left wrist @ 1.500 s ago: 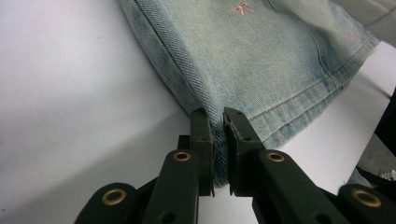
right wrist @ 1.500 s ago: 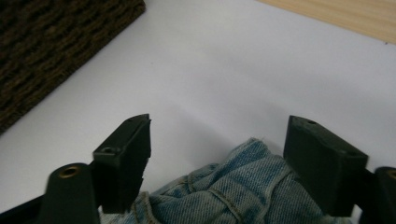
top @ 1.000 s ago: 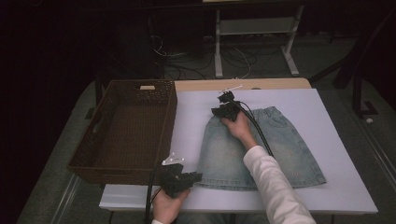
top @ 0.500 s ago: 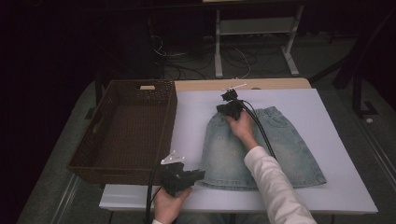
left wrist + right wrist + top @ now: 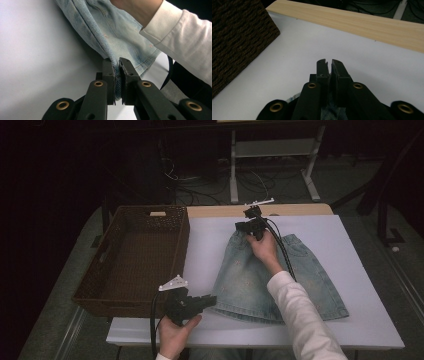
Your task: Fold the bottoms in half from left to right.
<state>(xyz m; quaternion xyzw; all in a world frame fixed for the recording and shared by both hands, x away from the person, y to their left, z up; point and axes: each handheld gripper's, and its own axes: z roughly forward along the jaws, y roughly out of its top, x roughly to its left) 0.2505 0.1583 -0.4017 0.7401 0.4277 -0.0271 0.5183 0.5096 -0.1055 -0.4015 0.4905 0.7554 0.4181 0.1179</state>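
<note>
A light blue denim skirt (image 5: 260,280) lies spread on the white table top (image 5: 350,320), waistband at the far end. My left gripper (image 5: 212,299) is at the skirt's near left hem corner. In the left gripper view its jaws (image 5: 117,61) are shut on the folded hem of the skirt (image 5: 112,30). My right gripper (image 5: 241,226) sits at the far left corner of the waistband. In the right gripper view the gripper (image 5: 329,61) has its jaws pressed together, with a bit of denim (image 5: 332,110) caught between them low down. Both corners look slightly lifted.
A brown woven basket (image 5: 182,250) stands to the left of the skirt, its wall close by in the right gripper view (image 5: 237,37). A wooden strip (image 5: 300,210) runs along the table's far edge. A white sleeve (image 5: 180,32) reaches over the skirt.
Both grippers have risen a little with the skirt's corners. The right gripper has also shifted slightly toward the far edge.
</note>
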